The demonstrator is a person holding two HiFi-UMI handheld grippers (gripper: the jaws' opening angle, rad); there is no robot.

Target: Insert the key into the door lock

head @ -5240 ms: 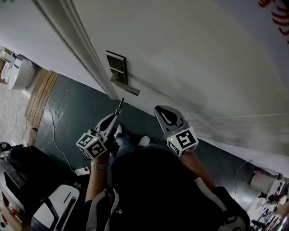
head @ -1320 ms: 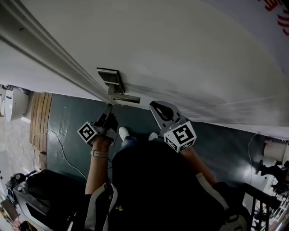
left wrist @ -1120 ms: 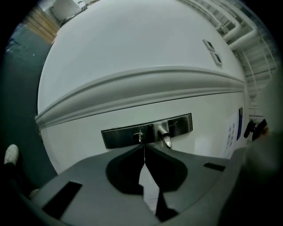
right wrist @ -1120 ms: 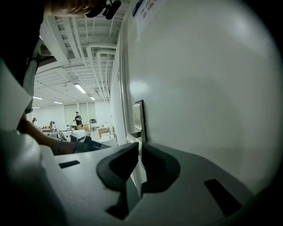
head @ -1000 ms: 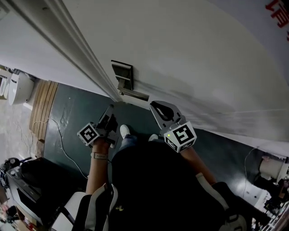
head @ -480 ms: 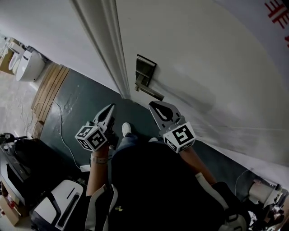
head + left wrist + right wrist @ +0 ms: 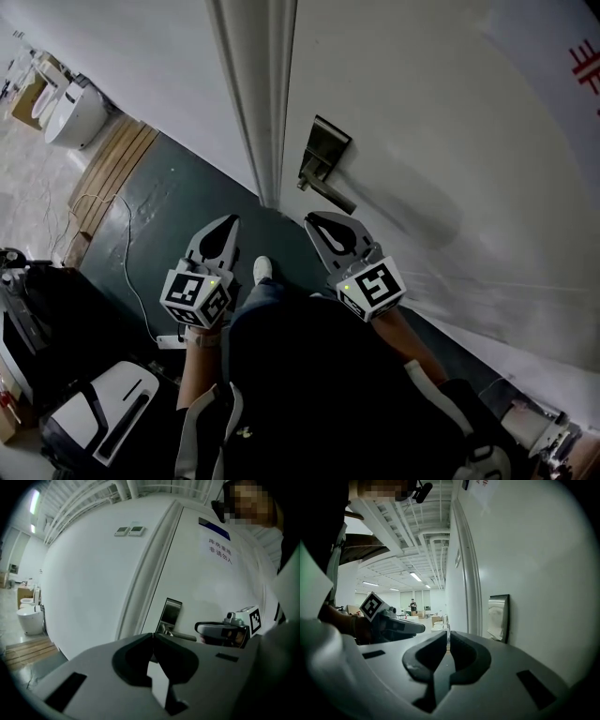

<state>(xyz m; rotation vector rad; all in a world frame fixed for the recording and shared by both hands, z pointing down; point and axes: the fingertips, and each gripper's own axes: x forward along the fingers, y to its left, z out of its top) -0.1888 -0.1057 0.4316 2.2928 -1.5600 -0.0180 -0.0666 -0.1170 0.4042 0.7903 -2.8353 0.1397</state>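
At the far left of the head view a white toilet [image 7: 75, 112] stands beside a wooden pallet [image 7: 117, 169]; a thin cable [image 7: 120, 246] lies on the dark green floor [image 7: 178, 202] near them.

The left gripper [image 7: 228, 221] hangs low over this floor, with its tips pointing toward the foot of the door frame [image 7: 258, 84]; in the left gripper view its two jaws are pressed together at the tips, and I cannot see anything between them. I cannot make out the key in any view.

A white shoe [image 7: 262, 270] shows on the floor between the two grippers.

The right gripper [image 7: 317, 221] is just beside the left one and well apart from the door; in the right gripper view its jaws are also closed on each other, with only a very thin slit between the tips and nothing in it.

The door lock [image 7: 330, 150] is a dark metal plate near the left edge of the white door [image 7: 422, 103], just beside the frame; the lever handle [image 7: 333, 194] goes out from the lower part of the plate; both grippers are below it and do not touch it.
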